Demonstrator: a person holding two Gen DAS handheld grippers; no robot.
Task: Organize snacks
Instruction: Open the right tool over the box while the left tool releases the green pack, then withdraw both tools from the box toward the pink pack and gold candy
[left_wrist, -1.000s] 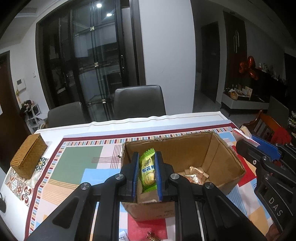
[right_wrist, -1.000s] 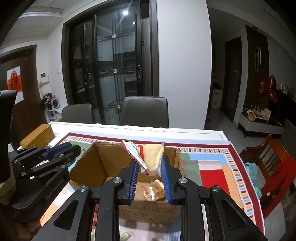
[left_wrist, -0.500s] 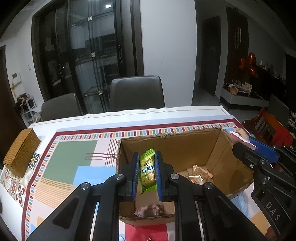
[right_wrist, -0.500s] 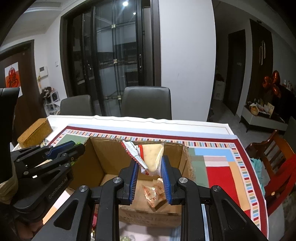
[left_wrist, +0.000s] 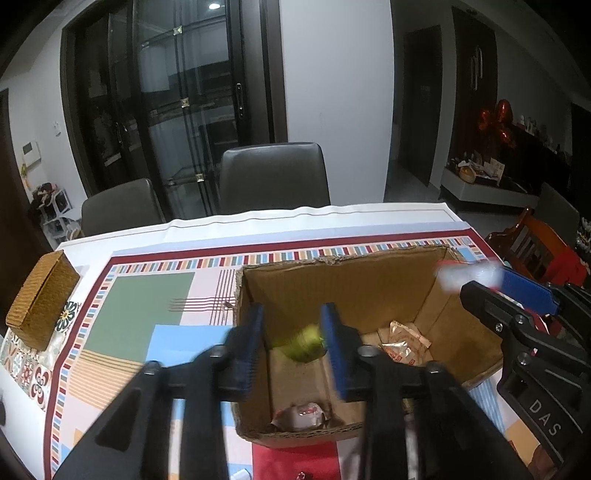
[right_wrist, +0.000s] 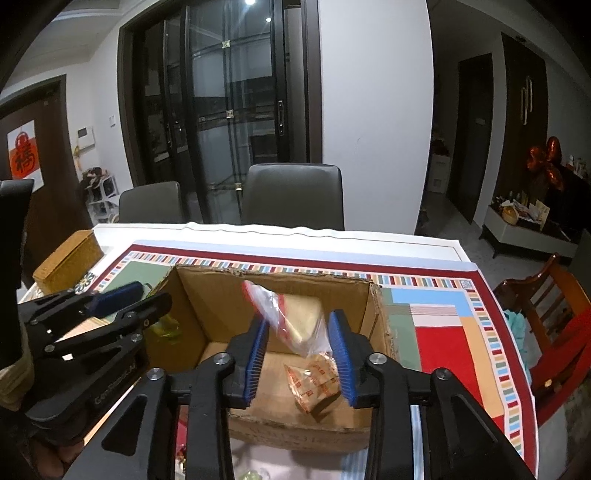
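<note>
I see the cardboard box (left_wrist: 343, 291) sitting on the patterned tablecloth (left_wrist: 147, 302), near my edge of the table. Inside it, wrapped snacks (left_wrist: 404, 341) lie on the floor toward the right, another packet (left_wrist: 301, 415) at the near wall. A woven box (left_wrist: 42, 299) stands well to the left. Two chairs (left_wrist: 273, 177) stand behind the table.

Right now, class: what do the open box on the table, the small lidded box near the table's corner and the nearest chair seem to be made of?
Open box: corrugated cardboard, matte brown, with a ragged torn rim. Small lidded box: probably woven rattan or straw, given its golden basket-weave texture. Chair: probably leather or a leather imitation, being dark, smooth and faintly shiny; which one cannot be told.
</note>
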